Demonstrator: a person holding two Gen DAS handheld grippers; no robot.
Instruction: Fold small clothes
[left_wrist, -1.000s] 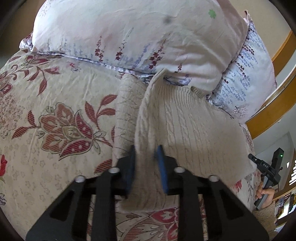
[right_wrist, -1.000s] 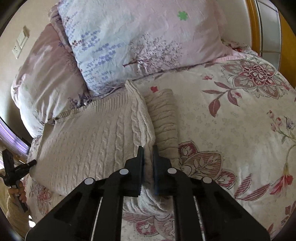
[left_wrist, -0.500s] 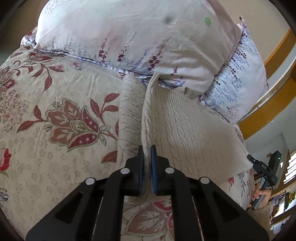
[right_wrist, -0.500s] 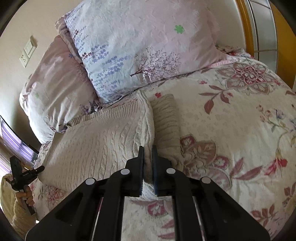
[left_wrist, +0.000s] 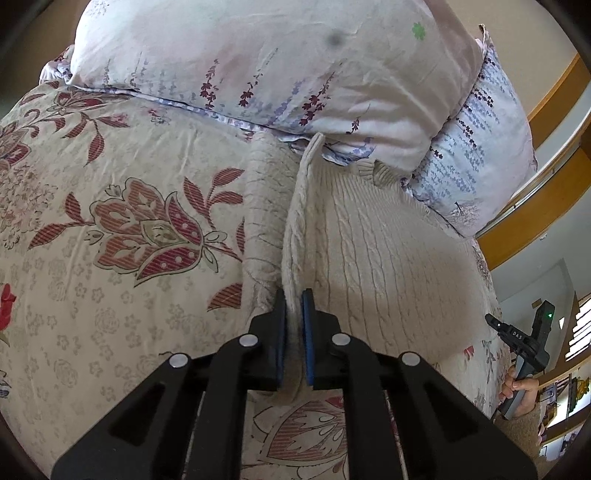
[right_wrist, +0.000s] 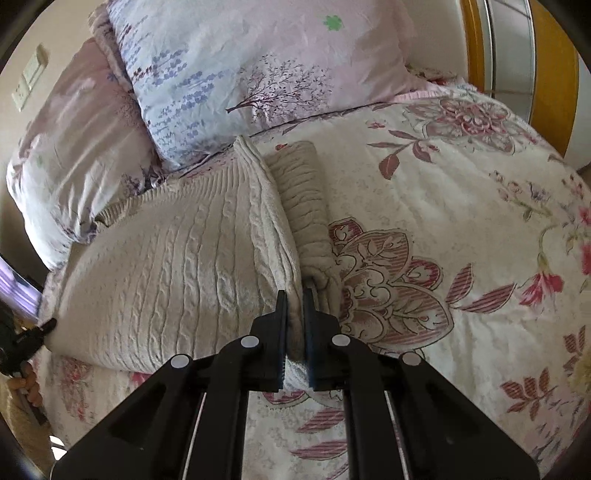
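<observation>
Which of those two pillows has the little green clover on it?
The front pillow, pink fading to pale blue, with a bare tree and purple sprigs. The plainer pink pillow behind it, nearer the wall socket, shows no clover.

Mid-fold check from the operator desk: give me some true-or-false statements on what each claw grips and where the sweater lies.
1. The left claw is shut on a fold of the cream sweater. True.
2. The right claw is open and holds nothing. False: it is shut on a sweater edge.
3. The sweater lies on the floral bedspread. True.
4. The sweater is dark blue. False: it is cream cable knit.
5. Pillows sit beyond the sweater. True.
</observation>
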